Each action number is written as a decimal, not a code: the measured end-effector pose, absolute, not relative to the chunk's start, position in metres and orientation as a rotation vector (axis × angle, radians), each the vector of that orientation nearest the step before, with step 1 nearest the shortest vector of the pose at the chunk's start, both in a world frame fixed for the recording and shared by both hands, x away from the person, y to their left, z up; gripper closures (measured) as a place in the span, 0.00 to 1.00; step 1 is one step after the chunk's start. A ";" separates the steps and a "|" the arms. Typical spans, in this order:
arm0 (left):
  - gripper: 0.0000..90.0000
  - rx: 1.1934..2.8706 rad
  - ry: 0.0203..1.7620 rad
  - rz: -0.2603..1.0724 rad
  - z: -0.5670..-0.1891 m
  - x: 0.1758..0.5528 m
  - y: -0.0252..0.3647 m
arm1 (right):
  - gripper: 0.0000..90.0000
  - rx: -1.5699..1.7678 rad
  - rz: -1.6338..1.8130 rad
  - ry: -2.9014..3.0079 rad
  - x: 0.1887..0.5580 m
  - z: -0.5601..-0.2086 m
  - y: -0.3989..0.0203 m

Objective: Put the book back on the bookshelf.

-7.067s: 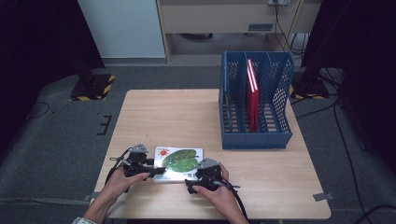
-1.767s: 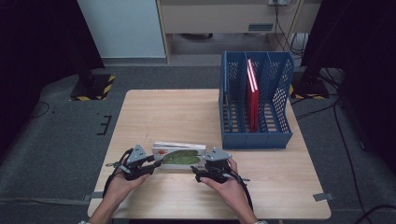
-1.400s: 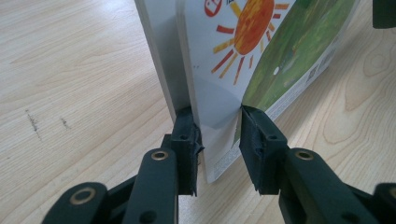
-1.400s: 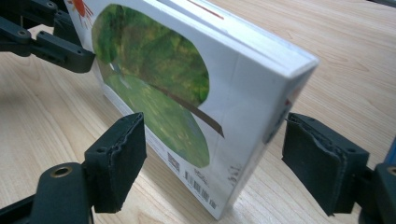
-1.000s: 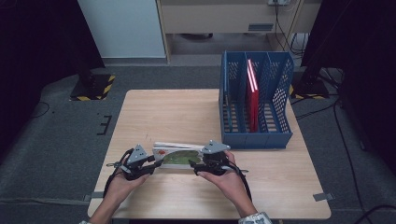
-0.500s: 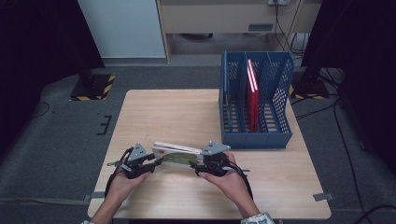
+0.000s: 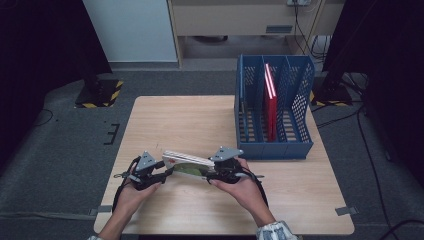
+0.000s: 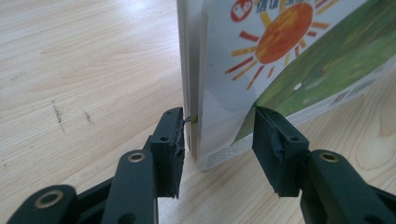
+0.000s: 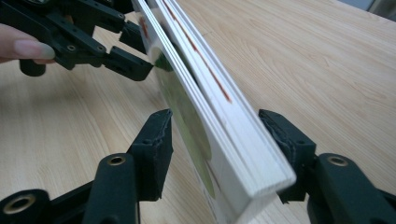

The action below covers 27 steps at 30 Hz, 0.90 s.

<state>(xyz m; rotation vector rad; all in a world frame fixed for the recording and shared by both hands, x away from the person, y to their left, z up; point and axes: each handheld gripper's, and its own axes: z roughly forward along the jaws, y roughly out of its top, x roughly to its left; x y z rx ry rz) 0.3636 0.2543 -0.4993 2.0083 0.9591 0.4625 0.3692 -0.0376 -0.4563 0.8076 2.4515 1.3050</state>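
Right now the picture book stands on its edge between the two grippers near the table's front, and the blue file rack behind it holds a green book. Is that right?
Not quite. The book in the blue file rack is red, not green, as the high view shows. The rest holds: the picture book stands on edge between the left gripper and the right gripper.

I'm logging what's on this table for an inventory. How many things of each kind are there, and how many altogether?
Picture books with a sun and green cover, standing on edge between the tongs: 1
Red books upright in the rack: 1
Blue file racks: 1
Hand-held tongs: 2, left and right
Total: 5
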 end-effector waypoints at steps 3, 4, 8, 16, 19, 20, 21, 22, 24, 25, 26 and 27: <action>0.58 2.009 0.961 0.462 -0.500 0.364 0.253 | 0.52 0.782 1.300 2.467 0.371 -0.454 -0.033; 0.58 2.006 0.961 0.462 -0.500 0.364 0.253 | 0.52 0.777 1.296 2.471 0.372 -0.453 -0.031; 0.55 2.005 0.969 0.465 -0.500 0.365 0.254 | 0.53 0.748 1.284 2.496 0.377 -0.452 -0.025; 0.45 2.013 0.982 0.472 -0.499 0.362 0.257 | 0.57 0.720 1.275 2.517 0.384 -0.451 -0.019; 0.42 2.004 0.997 0.467 -0.498 0.362 0.261 | 0.59 0.717 1.272 2.533 0.387 -0.452 -0.017; 0.41 2.002 1.001 0.465 -0.498 0.362 0.262 | 0.59 0.711 1.261 2.542 0.388 -0.452 -0.017; 0.41 2.001 1.001 0.469 -0.499 0.362 0.262 | 0.60 0.712 1.260 2.548 0.388 -0.453 -0.016; 0.41 2.000 1.005 0.470 -0.499 0.363 0.262 | 0.60 0.705 1.259 2.555 0.389 -0.453 -0.016; 0.41 1.996 1.012 0.470 -0.499 0.363 0.263 | 0.62 0.700 1.265 2.561 0.389 -0.453 -0.016; 0.41 1.998 1.013 0.469 -0.499 0.364 0.263 | 0.63 0.705 1.269 2.559 0.390 -0.454 -0.015; 0.40 2.000 1.013 0.467 -0.499 0.364 0.264 | 0.63 0.702 1.269 2.559 0.390 -0.454 -0.015; 0.40 2.004 1.011 0.470 -0.499 0.363 0.264 | 0.64 0.703 1.268 2.561 0.390 -0.454 -0.015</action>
